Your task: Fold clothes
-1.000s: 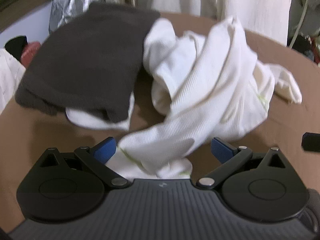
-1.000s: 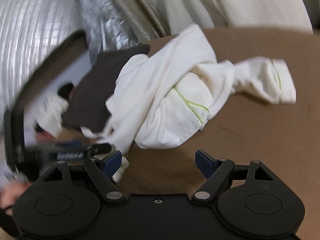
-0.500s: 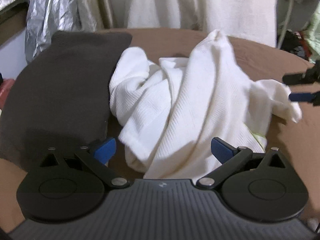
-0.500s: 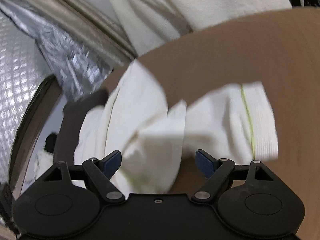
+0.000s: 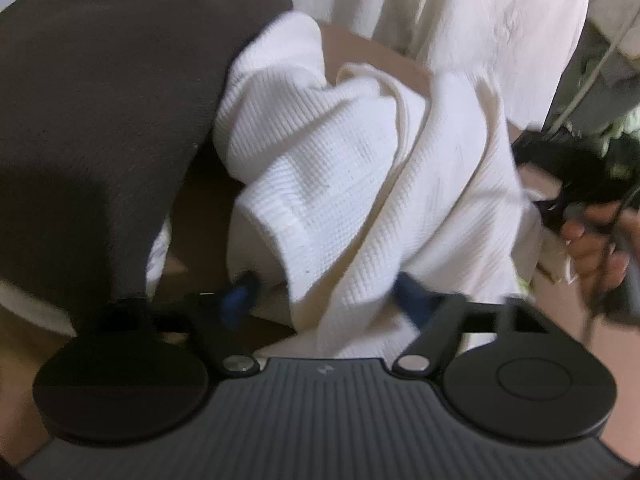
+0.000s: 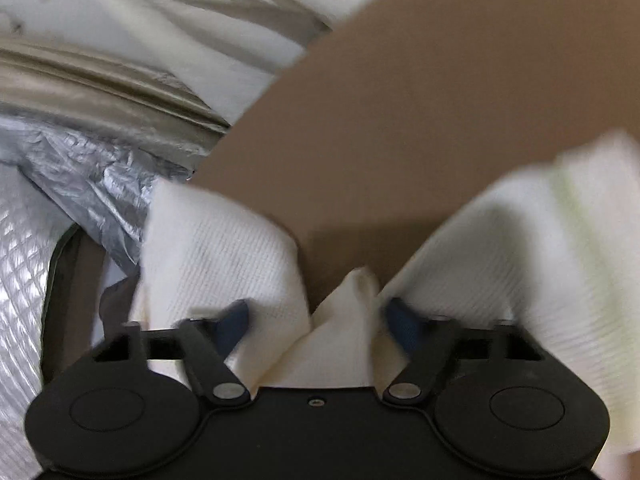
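Presently, the white ribbed garment [image 5: 360, 184] lay crumpled on the brown table [image 6: 440, 120], its left edge against a dark folded garment [image 5: 100, 120]. The left gripper [image 5: 324, 292] had just been closing — its blue fingers [image 5: 240, 296] stood partly apart with a fold of the white cloth between them; whether they pressed it could not be told. The right gripper [image 6: 316, 320] had likewise been closing, a bunched fold of the same garment between its fingers [image 6: 232, 320] — grip not confirmed. Silver foil sheeting [image 6: 92, 184] hung behind the table.

White garment [image 5: 360, 184] ribbed knit cloth; dark garment [image 5: 100, 100] matt, fuzzy; foil sheet [image 6: 100, 200] shiny, crinkled
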`<state>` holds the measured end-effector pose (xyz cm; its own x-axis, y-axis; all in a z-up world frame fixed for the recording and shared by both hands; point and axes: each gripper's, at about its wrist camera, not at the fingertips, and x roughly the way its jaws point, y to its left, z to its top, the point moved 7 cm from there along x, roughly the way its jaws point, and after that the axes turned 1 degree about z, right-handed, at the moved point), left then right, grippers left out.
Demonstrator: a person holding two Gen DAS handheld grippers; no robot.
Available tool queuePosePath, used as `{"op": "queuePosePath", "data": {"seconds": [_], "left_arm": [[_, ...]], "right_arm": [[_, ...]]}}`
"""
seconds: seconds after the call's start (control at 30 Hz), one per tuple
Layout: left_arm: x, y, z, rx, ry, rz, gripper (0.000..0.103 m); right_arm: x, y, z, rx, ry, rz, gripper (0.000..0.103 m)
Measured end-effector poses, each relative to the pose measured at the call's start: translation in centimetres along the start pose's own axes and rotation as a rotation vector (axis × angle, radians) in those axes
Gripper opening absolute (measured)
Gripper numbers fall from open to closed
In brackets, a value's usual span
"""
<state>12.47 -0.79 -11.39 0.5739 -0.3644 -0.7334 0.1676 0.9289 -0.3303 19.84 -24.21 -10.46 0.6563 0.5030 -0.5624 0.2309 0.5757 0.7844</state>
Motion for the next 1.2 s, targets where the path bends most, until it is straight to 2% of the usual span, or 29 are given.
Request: {"op": "queuePosePath", "data": {"seconds": [0.03, 0.07, 0.1, 0.13, 0.17, 0.23, 0.3, 0.37, 0.43, 0.53, 0.57, 0.77, 0.93, 1.2], "left_arm": [[-0.1, -0.1, 0.0, -0.002, -0.002, -0.02, 0.053], [-0.2, -0.2, 0.0, -0.005, -0.004, -0.04, 0.047], [-0.1, 0.1, -0.1, -0.028, 0.004, -0.053, 0.046], [0.0, 0.4, -0.2, -0.051, 0.013, -0.067, 0.042], [0.2, 0.7, -0.4, -0.085, 0.023, -0.092, 0.037], [0.4, 1.3, -0.8, -0.144, 0.04, -0.131, 0.033], [0.5, 1.5, -1.0, -0.164, 0.041, -0.168, 0.027], [0.3, 1.1, -1.3, -0.155, 0.041, -0.191, 0.017], [-0.4, 0.2, -1.4, -0.103, 0.049, -0.186, 0.011], [-2.8, -2.3, -1.2, 0.047, 0.012, -0.137, 0.01], [-3.5, -2.9, -1.1, 0.061, 0.0, -0.147, 0.01], [-8.3, -6.4, -0.9, 0.128, -0.052, -0.256, 0.009], [-11.0, -11.2, 0.2, 0.175, -0.07, -0.346, 0.01], [-13.8, -16.9, -1.4, 0.269, -0.081, -0.427, 0.009]], "right_arm": [[0.8, 0.5, -1.0, -0.011, 0.017, 0.01, 0.031], [1.1, 0.9, -2.0, -0.011, 0.031, 0.026, 0.023], [1.2, 1.2, -2.9, -0.007, 0.045, 0.043, 0.022], [1.3, 1.6, -3.9, -0.002, 0.058, 0.06, 0.014], [1.1, 1.5, -4.7, 0.037, 0.08, 0.099, 0.013], [0.6, 1.4, -6.6, 0.077, 0.128, 0.159, 0.01], [0.1, 1.4, -8.5, 0.106, 0.177, 0.213, 0.01], [-0.5, 1.4, -10.3, 0.135, 0.219, 0.261, 0.01], [-1.2, 1.5, -11.6, 0.159, 0.248, 0.295, 0.01], [-3.0, 2.0, -12.8, 0.167, 0.266, 0.351, 0.01], [-3.8, 2.2, -13.0, 0.168, 0.261, 0.371, 0.01], [-9.4, 3.3, -12.3, 0.127, 0.187, 0.475, 0.011], [-14.1, 2.5, -12.2, 0.2, 0.137, 0.624, 0.011], [-21.5, 1.8, -13.4, 0.158, 0.048, 0.624, 0.011]]}}
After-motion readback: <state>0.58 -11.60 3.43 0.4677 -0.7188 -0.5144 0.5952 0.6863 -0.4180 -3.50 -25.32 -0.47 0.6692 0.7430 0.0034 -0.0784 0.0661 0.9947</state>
